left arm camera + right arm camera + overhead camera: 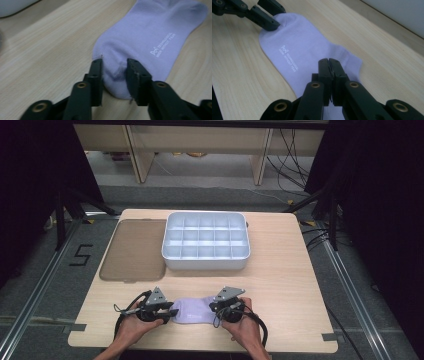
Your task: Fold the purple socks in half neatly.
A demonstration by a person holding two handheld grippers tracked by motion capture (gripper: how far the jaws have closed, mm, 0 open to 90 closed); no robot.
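A: Your left hand-held gripper [113, 75] has its jaws narrow around one end of the sock [150, 42], near the tray [206, 240]. Your right hand-held gripper [329, 72] is pinched tight on the other end.

B: Pull too soon and the left end may slip out; that pinch looks small.

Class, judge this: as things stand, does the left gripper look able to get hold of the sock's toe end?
Probably yes. The left gripper already has its jaws on either side of the sock at that end, with nothing between them but fabric.
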